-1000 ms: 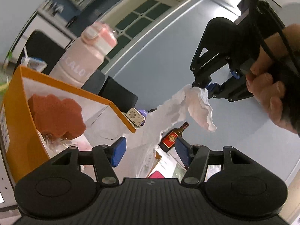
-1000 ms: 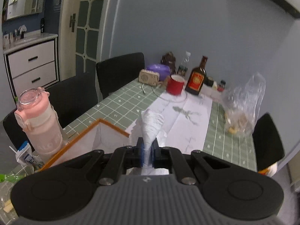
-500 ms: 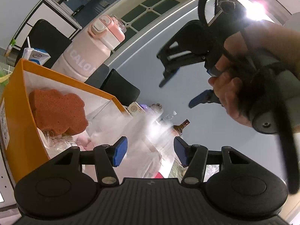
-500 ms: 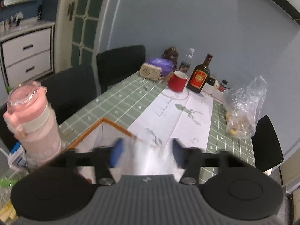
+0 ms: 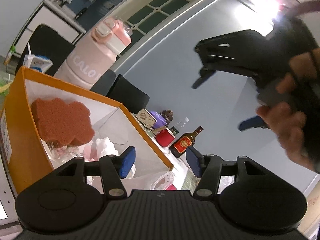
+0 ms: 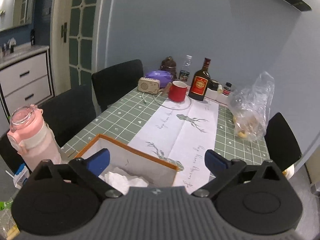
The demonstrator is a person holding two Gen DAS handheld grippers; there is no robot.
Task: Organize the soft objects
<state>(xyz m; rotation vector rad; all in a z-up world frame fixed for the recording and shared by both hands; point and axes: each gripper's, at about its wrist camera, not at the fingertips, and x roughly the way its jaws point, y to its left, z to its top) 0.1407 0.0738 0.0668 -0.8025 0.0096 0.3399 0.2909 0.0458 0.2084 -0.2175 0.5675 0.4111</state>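
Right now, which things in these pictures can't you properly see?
- Box contents, right wrist view: the gripper's body hides all but some white tissue.
- Pink item beside the box, left wrist view: half hidden behind the left gripper.
- Bag contents, right wrist view: blurred by crinkled plastic.
- Right gripper, left wrist view: blurred, open wider each moment, empty.

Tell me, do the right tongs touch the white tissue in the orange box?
Apart. In the right wrist view the right tongs, opening wide, have nothing between them; the white tissue lies below, inside the orange box.
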